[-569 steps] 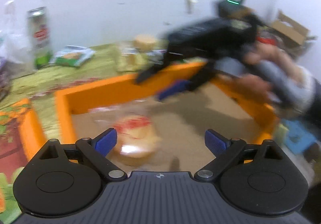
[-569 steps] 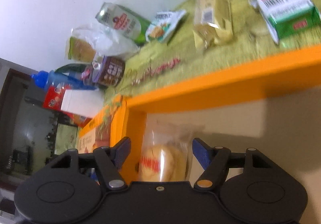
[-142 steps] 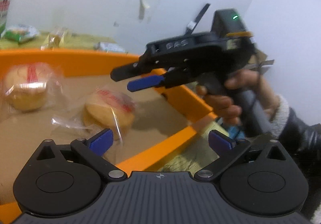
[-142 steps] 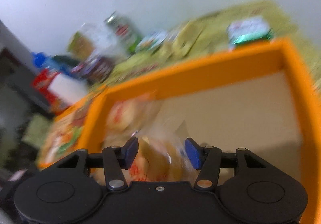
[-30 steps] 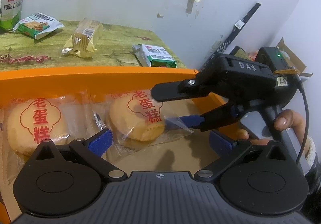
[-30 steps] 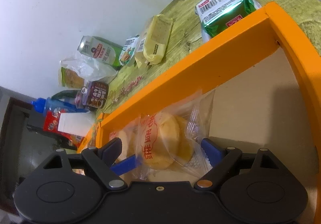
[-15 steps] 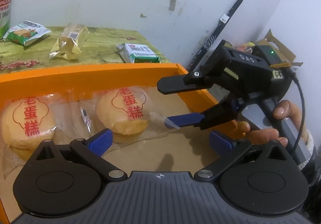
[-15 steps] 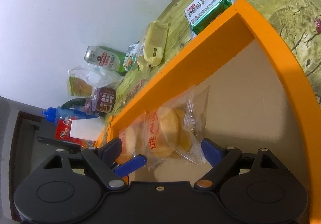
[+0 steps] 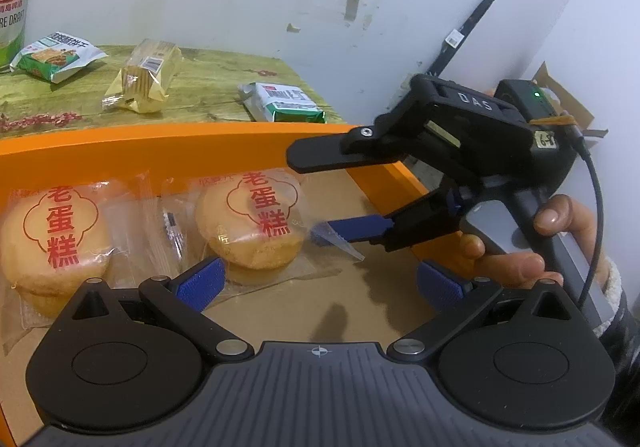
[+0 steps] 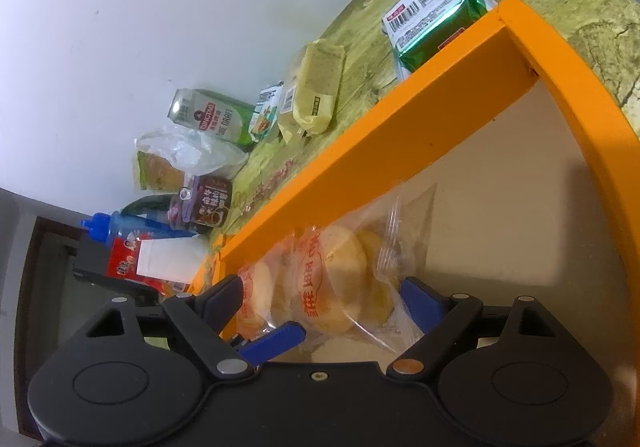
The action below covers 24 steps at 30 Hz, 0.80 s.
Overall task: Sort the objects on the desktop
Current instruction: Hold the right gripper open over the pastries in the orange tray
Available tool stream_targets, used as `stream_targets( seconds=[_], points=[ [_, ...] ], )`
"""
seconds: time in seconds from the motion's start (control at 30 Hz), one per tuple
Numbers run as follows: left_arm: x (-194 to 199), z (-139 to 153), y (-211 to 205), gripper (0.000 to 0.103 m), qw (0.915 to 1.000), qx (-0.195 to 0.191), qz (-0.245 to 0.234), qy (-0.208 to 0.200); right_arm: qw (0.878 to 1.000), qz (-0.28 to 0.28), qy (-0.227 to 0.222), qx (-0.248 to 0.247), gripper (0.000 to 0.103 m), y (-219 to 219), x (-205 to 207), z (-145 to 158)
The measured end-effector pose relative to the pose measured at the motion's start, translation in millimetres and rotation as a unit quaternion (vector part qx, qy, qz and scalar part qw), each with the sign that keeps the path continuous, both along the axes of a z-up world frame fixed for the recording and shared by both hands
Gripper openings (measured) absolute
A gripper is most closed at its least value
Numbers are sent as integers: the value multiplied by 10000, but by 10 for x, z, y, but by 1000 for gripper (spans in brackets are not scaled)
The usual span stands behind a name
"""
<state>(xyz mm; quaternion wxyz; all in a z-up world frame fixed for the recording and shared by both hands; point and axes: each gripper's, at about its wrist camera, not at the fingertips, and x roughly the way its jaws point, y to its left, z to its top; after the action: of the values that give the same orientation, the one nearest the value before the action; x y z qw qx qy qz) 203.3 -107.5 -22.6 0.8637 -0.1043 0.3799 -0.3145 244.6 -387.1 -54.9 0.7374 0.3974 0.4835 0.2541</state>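
Observation:
Two wrapped round cakes with red lettering lie side by side in the orange tray (image 9: 160, 145): the left cake (image 9: 56, 235) and the right cake (image 9: 256, 223). My left gripper (image 9: 320, 283) is open just in front of them, with nothing between its blue pads. My right gripper (image 9: 308, 195) comes in from the right, open, its upper finger over the right cake's edge and its lower blue pad at the wrapper's corner. In the right wrist view the right gripper (image 10: 324, 295) frames the right cake (image 10: 340, 283) without pressing it.
Behind the tray, on the green wood-pattern table, are a beer can (image 9: 12, 7), a green snack packet (image 9: 56, 55), a yellow biscuit pack (image 9: 146, 77) and a green-white pack (image 9: 284, 103). Bottles and jars (image 10: 200, 203) crowd the table's far left. A hand (image 9: 520, 247) holds the right gripper.
My right gripper has eased back a little from the right cake, still open. Both cakes lie where they were and my left gripper has stayed open.

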Motion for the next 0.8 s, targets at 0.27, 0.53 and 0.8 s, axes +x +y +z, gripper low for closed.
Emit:
stream_targets(
  seconds=[0.27,0.53,0.8],
  points=[
    [-27,2,17,103,9999,-81,76,8,9999,23,-68,-87,86,62,49,27],
    [-36,4,29,103,9998,-125,150,38,9999,45,-81,-93,86,97,78,24],
    [-44,6,31,103,9997,-143,185,55,9999,29,-78,-72,86,98,88,11]
  ],
)
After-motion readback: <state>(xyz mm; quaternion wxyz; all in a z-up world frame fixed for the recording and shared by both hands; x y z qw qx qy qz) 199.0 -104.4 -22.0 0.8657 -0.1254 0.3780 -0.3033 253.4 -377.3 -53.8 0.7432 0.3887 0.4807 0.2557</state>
